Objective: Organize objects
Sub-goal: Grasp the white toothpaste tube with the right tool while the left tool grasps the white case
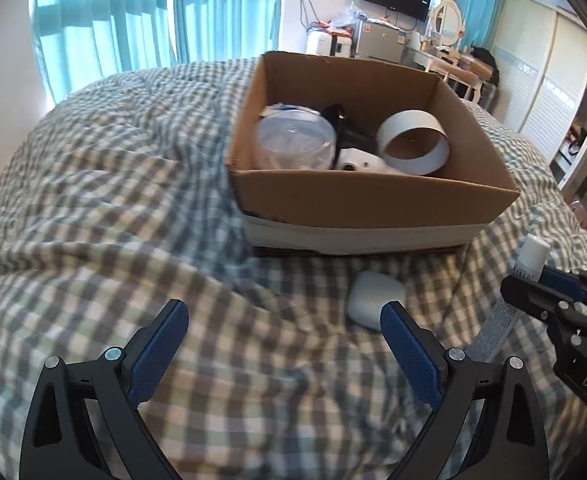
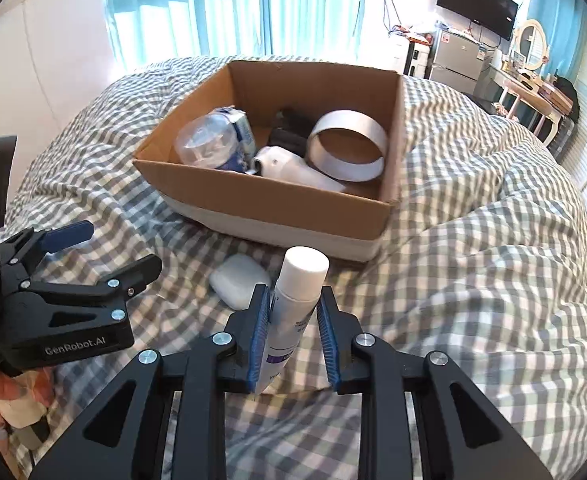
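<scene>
The left gripper [image 1: 283, 320] hovers over the checkered bed [image 1: 93, 200], jaws spread wide. A white case [image 1: 373, 298] lies just beside its right fingertip. The cardboard box [image 1: 373, 196] beyond holds a tape roll [image 1: 413, 142] and a clear container [image 1: 293, 142]. The right gripper [image 1: 549, 280] grips a white tube [image 1: 533, 256].

Bright window backlight, slight blur, fisheye-warped edges

I see the cardboard box [image 2: 277, 204] sitting on the bed [image 2: 473, 260]. Inside the box, a tape roll [image 2: 347, 148] lies at its right side, a clear container [image 2: 203, 142] at its left, and a handheld device [image 2: 293, 170] between them. Just in front of the box, a small case [image 2: 235, 280] rests on the bed, with a tube [image 2: 297, 296] beside it on the right.
</scene>
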`<state>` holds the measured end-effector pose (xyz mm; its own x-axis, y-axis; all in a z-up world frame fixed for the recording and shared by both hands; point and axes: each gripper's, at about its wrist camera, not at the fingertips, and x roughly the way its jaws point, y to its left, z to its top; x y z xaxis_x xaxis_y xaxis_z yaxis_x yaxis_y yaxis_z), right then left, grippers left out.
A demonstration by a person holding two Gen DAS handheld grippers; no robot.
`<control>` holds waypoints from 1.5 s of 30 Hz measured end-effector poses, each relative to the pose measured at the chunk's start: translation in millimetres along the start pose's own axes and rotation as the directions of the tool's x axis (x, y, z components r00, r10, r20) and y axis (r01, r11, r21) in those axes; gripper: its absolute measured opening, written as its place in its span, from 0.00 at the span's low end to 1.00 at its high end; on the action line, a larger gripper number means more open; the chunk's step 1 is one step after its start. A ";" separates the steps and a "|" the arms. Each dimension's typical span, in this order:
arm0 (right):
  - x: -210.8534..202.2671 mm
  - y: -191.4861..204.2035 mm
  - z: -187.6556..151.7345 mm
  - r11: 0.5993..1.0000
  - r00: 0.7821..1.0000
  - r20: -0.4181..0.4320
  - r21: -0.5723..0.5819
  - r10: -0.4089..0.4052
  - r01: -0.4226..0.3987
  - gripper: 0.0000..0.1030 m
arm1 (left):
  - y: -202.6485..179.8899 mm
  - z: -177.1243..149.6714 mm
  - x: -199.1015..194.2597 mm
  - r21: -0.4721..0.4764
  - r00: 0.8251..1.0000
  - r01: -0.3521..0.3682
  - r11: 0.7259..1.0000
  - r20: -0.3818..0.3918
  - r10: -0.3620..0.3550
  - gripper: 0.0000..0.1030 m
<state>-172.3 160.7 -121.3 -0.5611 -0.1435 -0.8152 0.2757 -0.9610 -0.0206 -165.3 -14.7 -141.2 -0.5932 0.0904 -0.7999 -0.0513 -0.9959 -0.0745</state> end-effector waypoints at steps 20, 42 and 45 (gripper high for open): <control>17.8 -31.8 -11.7 0.994 0.996 0.028 0.068 0.088 -0.090 0.23 | -74.4 -4.3 69.7 0.200 0.991 0.039 0.979 -0.133 -0.013 0.85; -20.2 -22.6 -16.7 0.997 0.995 0.089 0.053 0.052 -0.057 0.21 | -52.4 -10.1 12.9 0.191 0.998 0.030 0.981 -0.063 -0.018 0.52; -35.8 -21.1 -16.2 0.998 0.993 0.114 0.048 0.034 -0.039 0.21 | -49.3 -9.7 -9.6 0.200 1.000 0.006 0.980 -0.004 -0.005 0.52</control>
<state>-145.3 189.9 -101.1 -0.6371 -0.2017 -0.7439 0.2595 -0.9649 0.0394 -149.3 33.5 -135.6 -0.5894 0.0954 -0.8022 -0.2148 -0.9758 0.0418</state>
